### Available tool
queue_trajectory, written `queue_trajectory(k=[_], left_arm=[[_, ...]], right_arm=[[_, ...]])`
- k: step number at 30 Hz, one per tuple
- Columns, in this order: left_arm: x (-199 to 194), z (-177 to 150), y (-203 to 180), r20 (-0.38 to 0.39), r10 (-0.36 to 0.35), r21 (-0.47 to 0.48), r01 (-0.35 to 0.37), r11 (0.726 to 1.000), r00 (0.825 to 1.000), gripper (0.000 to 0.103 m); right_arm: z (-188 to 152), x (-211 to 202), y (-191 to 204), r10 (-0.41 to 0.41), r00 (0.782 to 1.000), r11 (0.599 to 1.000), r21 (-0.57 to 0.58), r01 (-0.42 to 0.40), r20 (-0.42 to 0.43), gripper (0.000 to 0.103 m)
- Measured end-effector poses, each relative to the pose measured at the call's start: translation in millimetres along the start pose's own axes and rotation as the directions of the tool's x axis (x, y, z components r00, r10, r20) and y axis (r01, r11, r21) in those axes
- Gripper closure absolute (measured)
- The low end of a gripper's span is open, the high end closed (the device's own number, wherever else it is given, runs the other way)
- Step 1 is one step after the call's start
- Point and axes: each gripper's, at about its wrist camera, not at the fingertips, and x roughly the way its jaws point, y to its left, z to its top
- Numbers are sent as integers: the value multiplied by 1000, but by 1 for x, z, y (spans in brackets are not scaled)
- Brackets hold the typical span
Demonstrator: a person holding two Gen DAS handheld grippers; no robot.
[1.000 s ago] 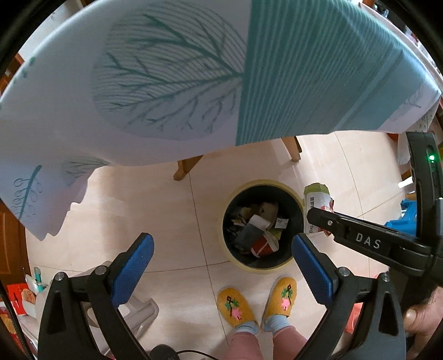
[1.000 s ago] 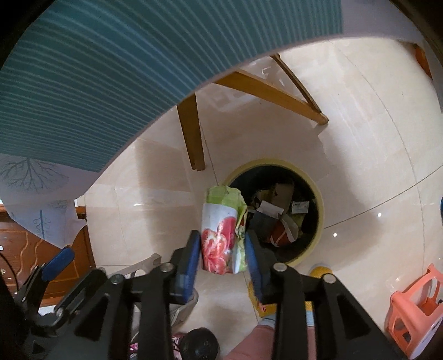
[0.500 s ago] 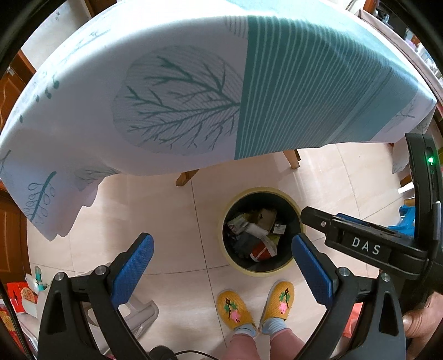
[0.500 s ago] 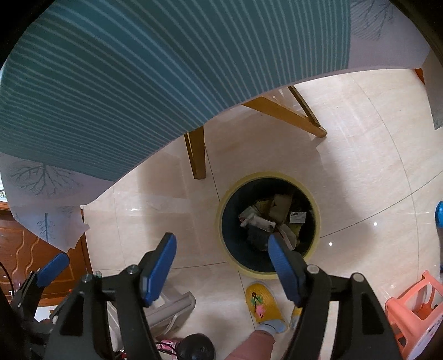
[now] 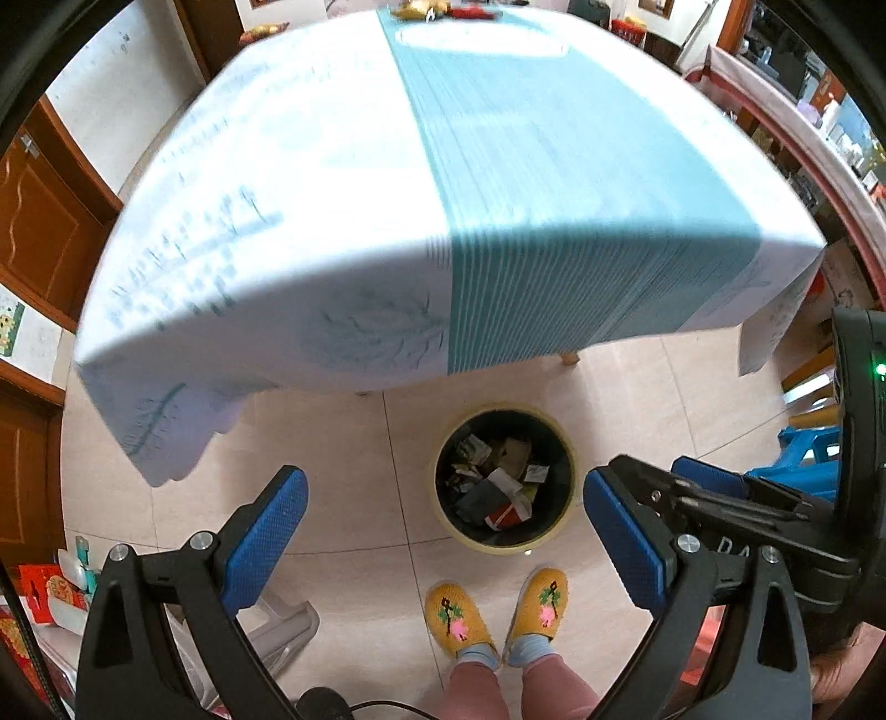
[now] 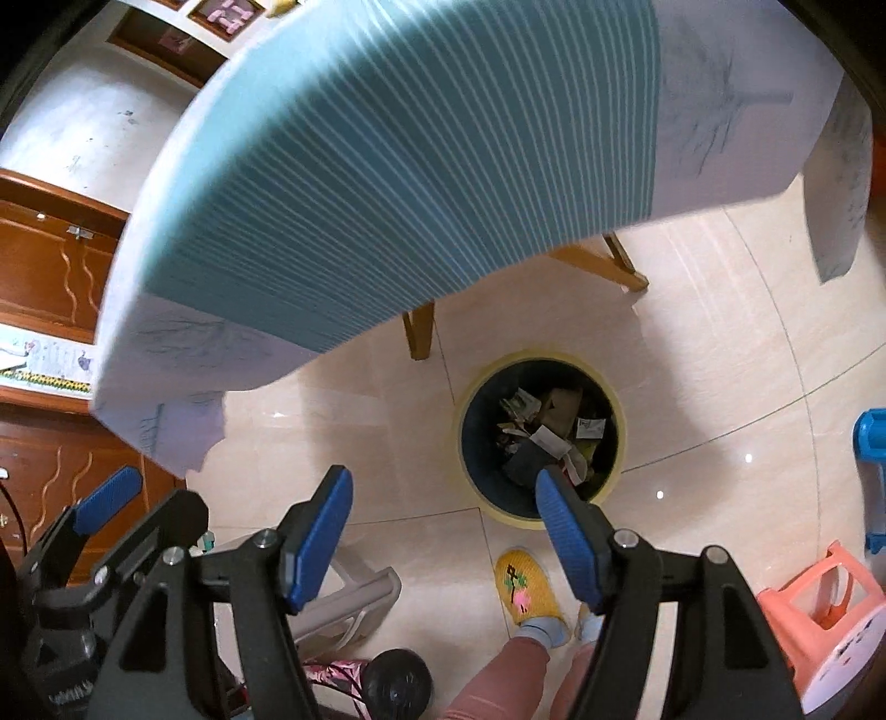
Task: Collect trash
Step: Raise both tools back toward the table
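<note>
A round dark trash bin with a yellow rim (image 5: 573, 487) stands on the tiled floor by the table, holding several crumpled wrappers and papers (image 5: 498, 487). It also shows in the right wrist view (image 6: 623, 437). My left gripper (image 5: 446, 531) is open and empty, high above the floor. My right gripper (image 6: 446, 537) is open and empty, above the bin's near left side; it shows at the right of the left wrist view (image 5: 703, 487). A few pieces of trash (image 5: 437, 8) lie at the table's far end.
A table with a white and teal striped cloth (image 5: 498, 183) fills the upper view, on wooden legs (image 6: 418, 332). The person's yellow slippers (image 5: 457, 612) stand just before the bin. Blue (image 6: 872, 437) and pink stools (image 6: 814, 615) stand right; a white stool (image 5: 282, 620) left.
The right gripper opened and the green and red packet it held dropped out of view at the bin. Both grippers have since risen, so the table top comes into view.
</note>
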Motion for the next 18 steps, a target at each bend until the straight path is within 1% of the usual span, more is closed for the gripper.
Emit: queue_trajectory(k=[4,9,14,18], left_arm=[[-41,11,-2,51,12,3,-12,1000,999,4],[-92,26,0,120,25,-15,-23,1000,992,4],[-142,39,-3,202,43,-25,-39,999,979,4],[-172,46,-6,257,57,-34,-50,998,965,4]], right_arm=[[2,-35,12,3,1000,999,-40,-3,7,34],[6,-88,31,28,999,994,-103,-23,46,34],[11,-132,49,51,995,986,-162,-37,84,34],[17,-160,58,74,991,976,-211,-50,110,34]])
